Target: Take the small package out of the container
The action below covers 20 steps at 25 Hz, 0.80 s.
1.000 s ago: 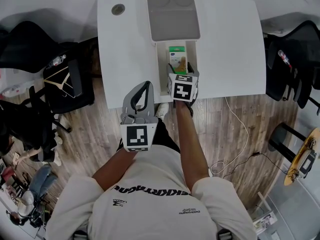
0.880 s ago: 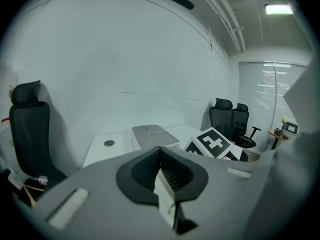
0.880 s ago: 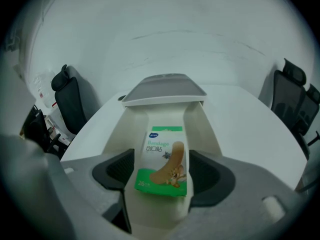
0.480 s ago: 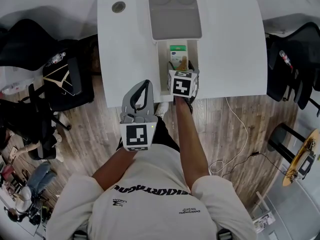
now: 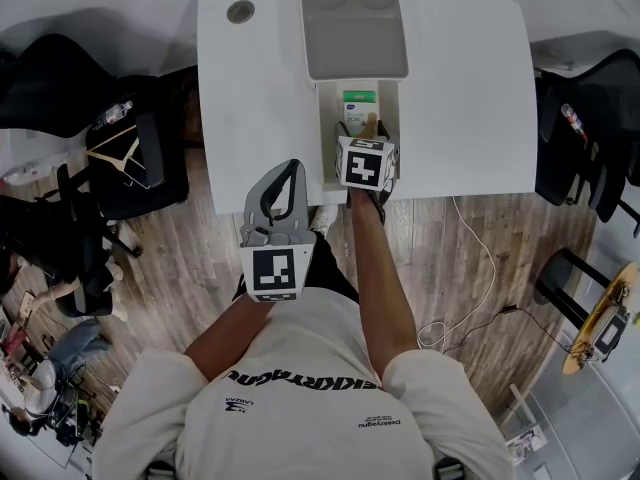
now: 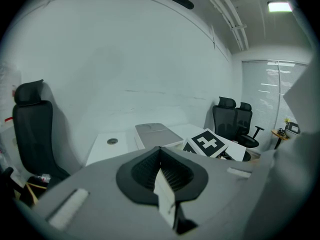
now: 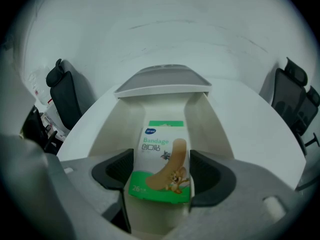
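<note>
An open white container [image 5: 328,118] stands on the white table [image 5: 260,98], its grey lid [image 5: 354,26] swung back behind it. Inside lies the small package [image 7: 162,159], a green and white bandage packet, also seen from above [image 5: 358,103]. My right gripper [image 7: 162,176] reaches into the container, and its two pads press on the packet's left and right edges, so it is shut on it. From above, the right gripper [image 5: 365,133] sits at the container's near end. My left gripper [image 5: 283,173] hangs shut over the floor, just off the table's front edge, holding nothing [image 6: 161,156].
A round grommet [image 5: 240,11] sits at the table's back left. Black office chairs stand to the left [image 5: 60,98] and right [image 5: 590,118] of the table. A white cable [image 5: 480,258] trails over the wooden floor on the right.
The right gripper has crept slightly farther into the container along the packet. The left gripper has stayed in place.
</note>
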Tool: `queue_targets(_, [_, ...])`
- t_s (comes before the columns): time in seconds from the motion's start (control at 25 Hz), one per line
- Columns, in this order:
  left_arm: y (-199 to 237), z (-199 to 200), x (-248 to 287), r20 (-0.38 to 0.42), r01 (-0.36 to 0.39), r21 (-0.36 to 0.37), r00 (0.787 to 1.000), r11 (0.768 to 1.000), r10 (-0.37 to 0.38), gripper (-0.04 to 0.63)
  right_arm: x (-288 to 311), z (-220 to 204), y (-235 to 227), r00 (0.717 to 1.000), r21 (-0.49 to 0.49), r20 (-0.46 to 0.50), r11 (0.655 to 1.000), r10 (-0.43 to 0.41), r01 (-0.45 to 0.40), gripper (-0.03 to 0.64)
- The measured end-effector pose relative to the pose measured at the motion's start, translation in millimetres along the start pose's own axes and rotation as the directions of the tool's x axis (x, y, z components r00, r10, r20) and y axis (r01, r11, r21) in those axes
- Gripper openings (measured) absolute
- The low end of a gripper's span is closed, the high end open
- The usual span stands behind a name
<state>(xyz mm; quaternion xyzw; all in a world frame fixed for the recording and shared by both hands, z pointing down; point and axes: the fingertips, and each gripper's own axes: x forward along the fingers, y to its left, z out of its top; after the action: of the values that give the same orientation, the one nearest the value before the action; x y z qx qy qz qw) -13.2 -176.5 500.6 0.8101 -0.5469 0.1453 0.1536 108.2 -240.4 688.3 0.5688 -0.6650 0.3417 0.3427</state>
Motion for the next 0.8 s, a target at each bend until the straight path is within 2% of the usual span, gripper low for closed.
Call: queue_targets(0.8, [11,-3,-1,-0.010,-0.017,-0.012,1.000,1.000,0.017,0.008,6,-6,-1,0.997,-0.004,-0.069,0.999,-0.036,0.036,0.344])
